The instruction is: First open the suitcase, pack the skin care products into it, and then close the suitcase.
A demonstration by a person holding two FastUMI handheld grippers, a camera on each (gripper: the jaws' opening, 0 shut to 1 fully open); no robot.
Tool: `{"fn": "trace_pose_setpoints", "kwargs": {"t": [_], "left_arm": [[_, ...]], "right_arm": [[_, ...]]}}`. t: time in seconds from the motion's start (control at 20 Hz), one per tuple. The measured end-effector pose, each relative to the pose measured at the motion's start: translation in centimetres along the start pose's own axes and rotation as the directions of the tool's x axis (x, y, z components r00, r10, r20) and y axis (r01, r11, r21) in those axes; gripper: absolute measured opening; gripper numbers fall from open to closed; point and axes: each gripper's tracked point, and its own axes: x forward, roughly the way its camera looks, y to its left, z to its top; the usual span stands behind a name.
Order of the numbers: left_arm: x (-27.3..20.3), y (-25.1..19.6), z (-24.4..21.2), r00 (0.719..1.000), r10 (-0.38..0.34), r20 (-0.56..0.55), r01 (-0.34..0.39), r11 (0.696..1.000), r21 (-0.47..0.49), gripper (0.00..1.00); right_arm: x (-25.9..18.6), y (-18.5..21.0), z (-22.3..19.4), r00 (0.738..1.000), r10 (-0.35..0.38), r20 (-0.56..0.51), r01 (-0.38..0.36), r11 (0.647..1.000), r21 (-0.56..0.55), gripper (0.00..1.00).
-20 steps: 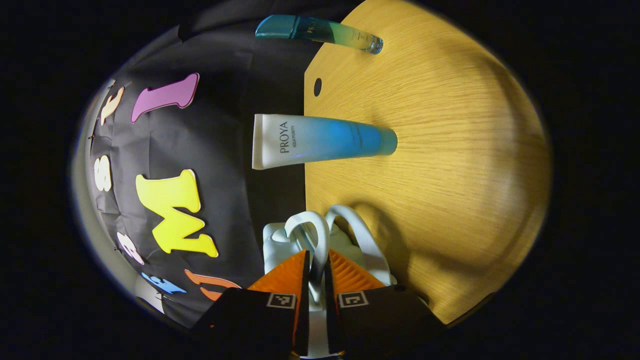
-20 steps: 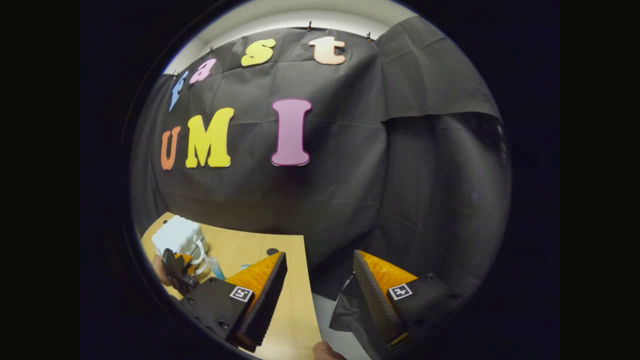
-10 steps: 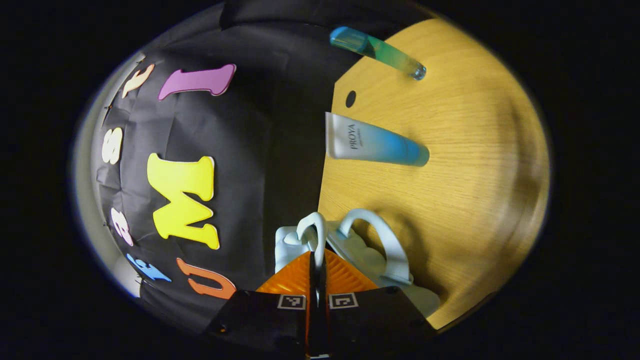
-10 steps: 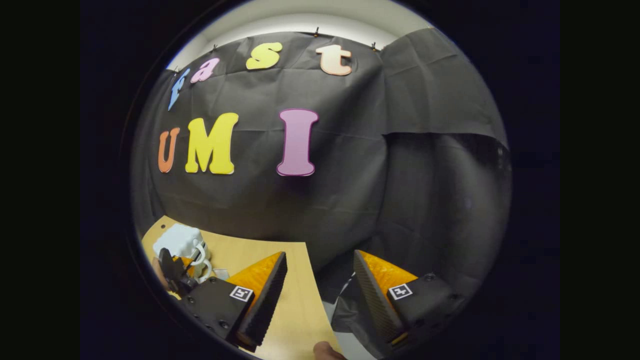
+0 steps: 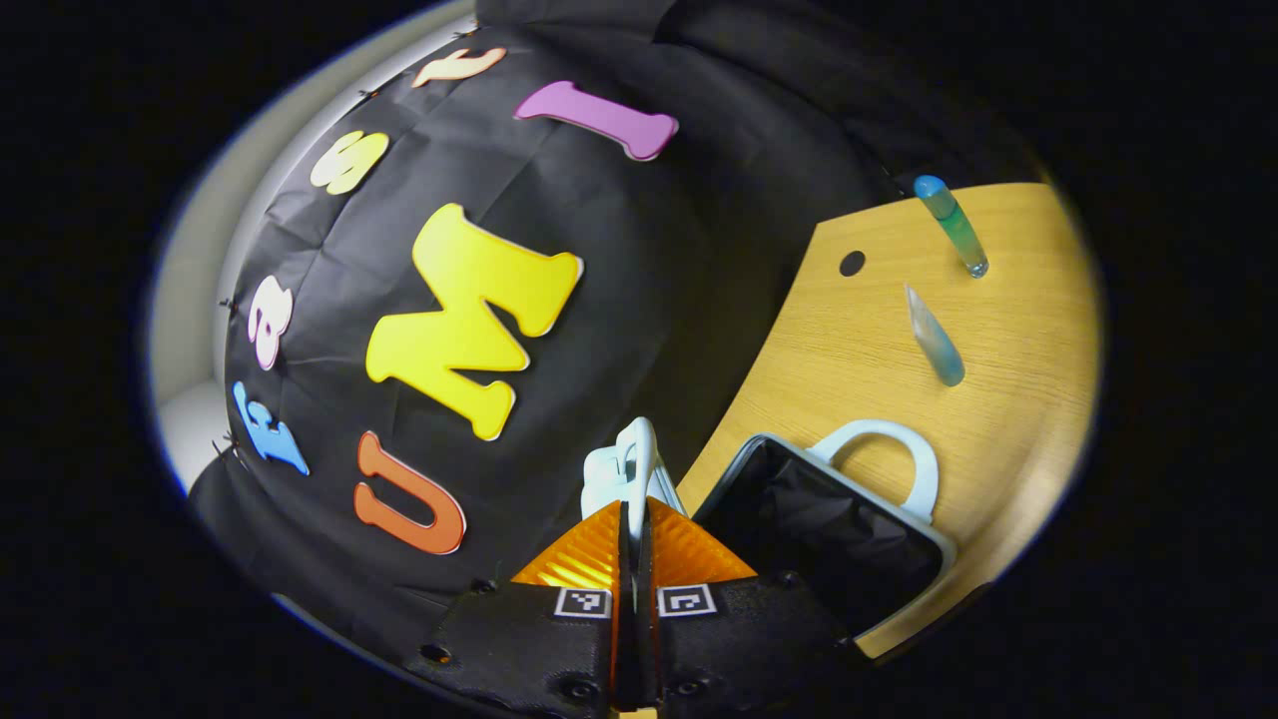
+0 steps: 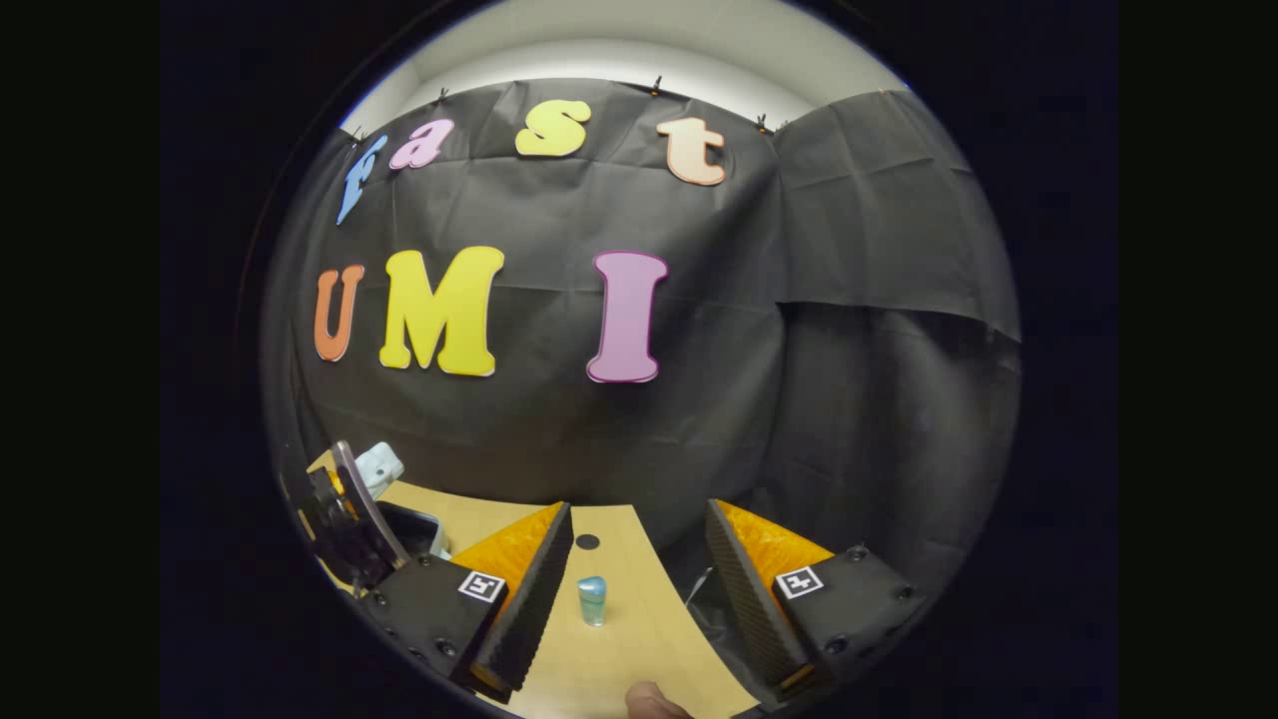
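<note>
The left tool (image 5: 631, 524), clenched on the pale blue loop handle (image 5: 639, 461) of the small suitcase's lid, has swung that lid up since a second ago, baring the black-lined bottom half (image 5: 824, 534) on the wooden surface (image 5: 1008, 399). Opening looks nearly done. The blue-and-white tube (image 5: 934, 336) and slim blue-green bottle (image 5: 954, 225) lie beyond, unpacked. The right tool (image 6: 639, 589) hangs released above the surface.
</note>
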Motion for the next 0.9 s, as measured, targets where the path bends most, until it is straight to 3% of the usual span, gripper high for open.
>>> {"fn": "trace_pose_setpoints", "kwargs": {"t": [0.2,0.45,0.9], "left_arm": [[-0.5,6.6,-4.8,1.000,0.022,-0.001,-0.022,0.984,-0.176,0.02],[-0.4,12.0,-13.0,0.998,0.034,-0.047,-0.050,0.917,-0.395,0.02],[3.5,14.1,-26.8,0.992,-0.001,-0.126,-0.058,0.885,-0.463,0.03]], "right_arm": [[-0.5,5.4,1.2,0.999,0.033,0.002,-0.033,0.999,0.015,0.80],[-1.2,10.9,2.0,0.999,0.052,-0.009,-0.052,0.999,0.006,0.80],[-4.1,15.8,3.0,0.998,0.065,-0.010,-0.065,0.997,-0.048,0.80]]}}
